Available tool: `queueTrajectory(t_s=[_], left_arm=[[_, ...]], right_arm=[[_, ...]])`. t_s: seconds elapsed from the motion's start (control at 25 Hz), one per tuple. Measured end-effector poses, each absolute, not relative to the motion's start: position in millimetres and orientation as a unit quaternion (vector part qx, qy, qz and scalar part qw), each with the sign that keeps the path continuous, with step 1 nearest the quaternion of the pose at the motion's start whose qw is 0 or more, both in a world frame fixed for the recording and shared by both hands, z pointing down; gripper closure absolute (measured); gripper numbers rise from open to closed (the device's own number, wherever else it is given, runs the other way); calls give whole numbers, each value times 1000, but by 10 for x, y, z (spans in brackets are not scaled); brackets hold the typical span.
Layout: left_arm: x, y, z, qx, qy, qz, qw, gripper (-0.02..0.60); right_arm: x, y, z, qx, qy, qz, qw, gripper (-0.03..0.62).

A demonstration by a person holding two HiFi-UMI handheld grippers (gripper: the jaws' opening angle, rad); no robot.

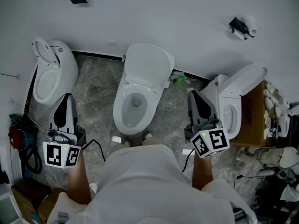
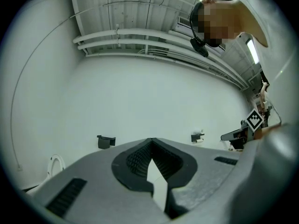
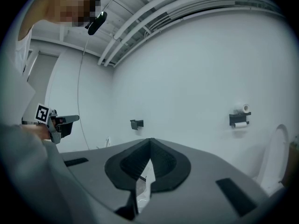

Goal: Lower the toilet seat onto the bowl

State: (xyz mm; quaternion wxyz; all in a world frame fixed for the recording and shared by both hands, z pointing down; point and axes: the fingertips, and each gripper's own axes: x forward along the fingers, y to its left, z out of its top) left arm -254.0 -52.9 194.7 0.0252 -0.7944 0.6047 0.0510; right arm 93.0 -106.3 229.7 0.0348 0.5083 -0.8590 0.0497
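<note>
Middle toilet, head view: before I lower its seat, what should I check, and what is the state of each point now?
1. Seat raised and off the bowl, ready to lower: ok.
2. Bowl rim free of things: ok.
3. Left gripper empty, jaws together: ok.
4. Right gripper empty, jaws together: ok.
5. A gripper touching the seat: not ok; both are beside the bowl, apart from the seat.

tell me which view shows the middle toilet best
The head view: the middle toilet sits whole in the centre, seen from above with its bowl open. The left and right gripper views face the wall and show none of it clearly.
</note>
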Motion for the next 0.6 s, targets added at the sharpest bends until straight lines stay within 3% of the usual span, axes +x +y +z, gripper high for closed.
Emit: queueTrajectory(t_s=[0.6], left_arm=[[-2495, -527, 2021, -804, 592, 54, 15, 575]], right_arm=[[888, -915, 2348, 510, -857, 56, 41, 597]])
